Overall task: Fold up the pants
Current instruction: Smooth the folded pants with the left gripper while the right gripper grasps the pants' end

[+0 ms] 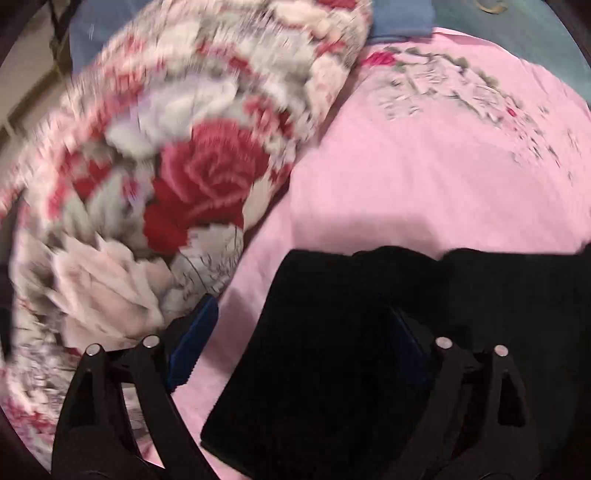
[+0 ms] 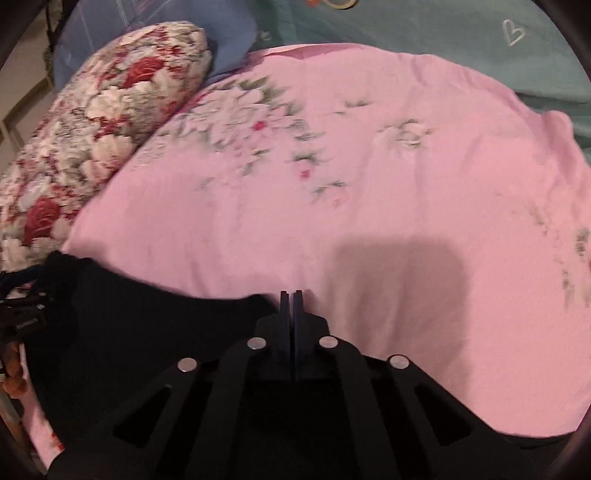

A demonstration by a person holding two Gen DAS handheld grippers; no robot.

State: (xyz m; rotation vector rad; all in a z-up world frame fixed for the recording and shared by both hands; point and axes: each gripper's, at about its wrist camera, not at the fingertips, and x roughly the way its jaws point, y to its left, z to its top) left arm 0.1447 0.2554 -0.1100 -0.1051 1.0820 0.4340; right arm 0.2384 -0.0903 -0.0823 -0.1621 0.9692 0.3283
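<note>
The black pants (image 1: 369, 332) lie folded on the pink quilt (image 1: 424, 177). The left gripper (image 1: 299, 343) stands wide open astride their left edge. The right gripper (image 2: 291, 299) is fully closed; whether it pinches fabric cannot be told. Risk: dragging fabric undoes the fold.

My right gripper (image 2: 292, 299) has its two fingers pressed together, tips resting at the edge of the black pants (image 2: 147, 317), which spread out to my left over the pink floral sheet (image 2: 369, 184). A rose-patterned pillow (image 2: 99, 122) lies at the far left against a blue pillow (image 2: 229, 33), with teal bedding (image 2: 461, 40) beyond the sheet.
</note>
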